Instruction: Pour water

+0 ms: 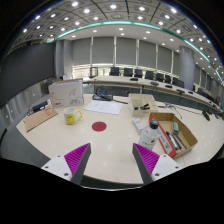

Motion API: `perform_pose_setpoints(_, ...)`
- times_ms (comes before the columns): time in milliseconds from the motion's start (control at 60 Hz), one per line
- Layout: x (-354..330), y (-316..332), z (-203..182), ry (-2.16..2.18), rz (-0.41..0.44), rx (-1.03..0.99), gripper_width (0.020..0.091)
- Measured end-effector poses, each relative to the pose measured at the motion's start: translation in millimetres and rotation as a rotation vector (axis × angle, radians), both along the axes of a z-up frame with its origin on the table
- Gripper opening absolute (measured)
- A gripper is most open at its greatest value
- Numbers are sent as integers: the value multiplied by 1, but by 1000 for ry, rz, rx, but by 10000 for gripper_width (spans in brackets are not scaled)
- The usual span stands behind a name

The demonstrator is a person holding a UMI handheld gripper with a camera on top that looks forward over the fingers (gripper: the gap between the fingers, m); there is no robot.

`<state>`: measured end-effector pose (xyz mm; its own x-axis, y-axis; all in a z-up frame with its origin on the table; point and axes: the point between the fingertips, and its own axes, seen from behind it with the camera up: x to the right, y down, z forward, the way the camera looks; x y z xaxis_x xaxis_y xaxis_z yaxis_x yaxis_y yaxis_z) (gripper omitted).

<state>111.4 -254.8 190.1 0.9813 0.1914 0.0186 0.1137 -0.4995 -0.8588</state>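
Water, if any is here, most likely sits in the yellow mug (72, 116), which stands on the surface (115, 150) to the left of the red round coaster (99, 126), well beyond the tool (112, 160). The tool hangs released, fingers apart with nothing between them. Right of the coaster lies an open cardboard box (172, 133) crowded with small items, and behind the coaster lies a sheet of paper (104, 105). My worry: approaching from this far back, a misaligned grab could tip the mug and wet that paper.
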Motion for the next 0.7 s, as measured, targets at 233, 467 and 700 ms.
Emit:
perform_pose_setpoints(233,190,87,-91,12,-88,79,865)
perform_pose_setpoints(467,213,146,-133,54,-127,118,861)
perform_pose_setpoints(700,201,170,-141,73,-141,170,565)
